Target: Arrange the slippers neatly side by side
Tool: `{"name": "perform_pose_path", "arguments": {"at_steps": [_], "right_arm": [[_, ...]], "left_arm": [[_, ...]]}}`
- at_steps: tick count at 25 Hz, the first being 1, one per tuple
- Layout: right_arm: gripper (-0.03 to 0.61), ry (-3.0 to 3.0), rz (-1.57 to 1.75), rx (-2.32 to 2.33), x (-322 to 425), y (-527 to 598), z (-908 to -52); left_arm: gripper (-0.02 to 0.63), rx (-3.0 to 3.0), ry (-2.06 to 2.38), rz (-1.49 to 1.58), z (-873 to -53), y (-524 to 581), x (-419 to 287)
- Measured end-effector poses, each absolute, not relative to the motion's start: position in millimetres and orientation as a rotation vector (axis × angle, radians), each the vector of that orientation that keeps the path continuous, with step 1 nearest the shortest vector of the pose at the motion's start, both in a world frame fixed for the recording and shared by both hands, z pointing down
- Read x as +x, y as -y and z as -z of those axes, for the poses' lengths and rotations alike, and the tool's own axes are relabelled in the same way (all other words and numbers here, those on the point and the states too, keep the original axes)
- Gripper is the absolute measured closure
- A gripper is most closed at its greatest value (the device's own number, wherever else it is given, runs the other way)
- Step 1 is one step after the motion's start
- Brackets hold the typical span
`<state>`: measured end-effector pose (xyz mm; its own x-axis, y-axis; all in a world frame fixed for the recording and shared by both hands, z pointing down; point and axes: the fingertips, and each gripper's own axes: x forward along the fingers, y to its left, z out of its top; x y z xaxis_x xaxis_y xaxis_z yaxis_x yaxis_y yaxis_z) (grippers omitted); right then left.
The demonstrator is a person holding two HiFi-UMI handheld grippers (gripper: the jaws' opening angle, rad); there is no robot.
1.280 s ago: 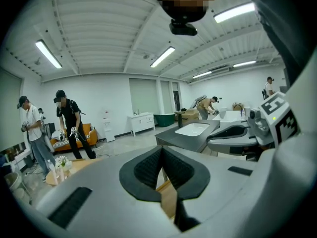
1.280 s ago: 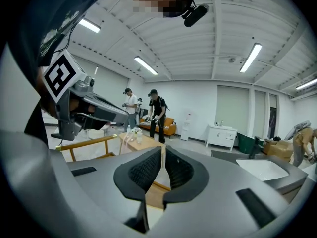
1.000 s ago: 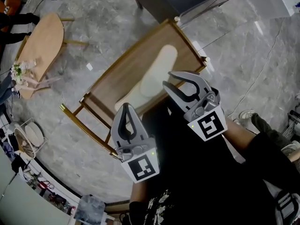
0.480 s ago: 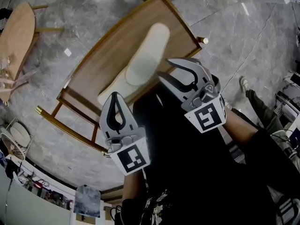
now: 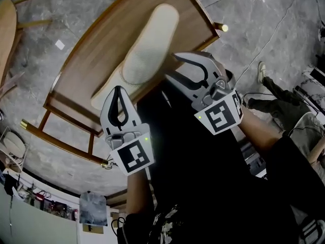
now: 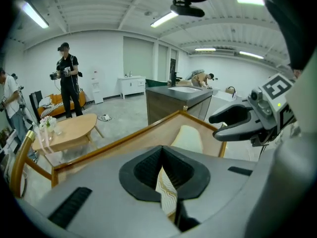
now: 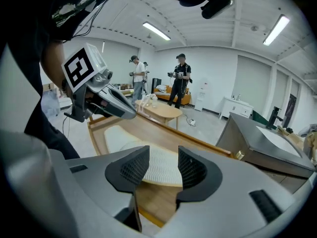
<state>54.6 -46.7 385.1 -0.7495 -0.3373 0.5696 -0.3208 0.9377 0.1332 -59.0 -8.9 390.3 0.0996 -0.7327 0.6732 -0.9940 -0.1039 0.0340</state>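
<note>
— What did we have in front of us?

— The grey marble floor [image 5: 264, 29] filled the edges of the head view. The low wooden rack [image 5: 96, 60] ran slantwise across it from upper right to lower left. The cream slipper [image 5: 144, 55] lay on the rack along the same slant, in the upper middle of the frame (a flat pale piece [image 5: 104, 95] poked out at its lower-left end, likely the second slipper partly beneath it, though we couldn't be certain).

— And our grippers?

— Both hung just below the slipper in the frame. The right gripper [image 5: 171, 67] had its jaws well apart, having just been opening, with nothing between them. Its own view showed the slipper's ribbed part beyond the gap. The left gripper [image 5: 119, 89] had its jaws together. A pale gold-patterned sliver [image 6: 166, 195] showed in the slit between them, and we couldn't tell what it was.

— So how did we judge the step?

— As the reach for the slipper, with nothing touched yet. We thought the right jaws should straddle one edge of the ribbed part and close firmly. Then they should lift it clear of the piece below before setting it alongside, toes level.
</note>
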Motion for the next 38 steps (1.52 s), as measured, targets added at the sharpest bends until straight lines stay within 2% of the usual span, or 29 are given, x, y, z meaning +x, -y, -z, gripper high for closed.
{"name": "perform_pose_path", "arguments": {"at_steps": [5, 10, 25, 38], "right_arm": [[0.423, 2.412, 0.085, 0.420, 59.4, 41.4, -409.9], [0.417, 2.368, 0.092, 0.365, 67.4, 36.2, -436.9], [0.418, 2.299, 0.163, 0.269, 70.2, 41.6, -472.7], [0.417, 2.283, 0.570, 0.186, 50.0, 49.9, -454.5]], "left_arm": [[0.611, 1.847, 1.610, -0.740, -423.6, 3.3, -58.5], [0.611, 1.791, 1.605, -0.652, -445.1, 14.1, -57.2], [0.611, 1.759, 1.525, -0.790, -484.5, 28.6, -58.6], [0.611, 1.752, 1.534, -0.808, -490.3, 38.1, -66.8]]}}
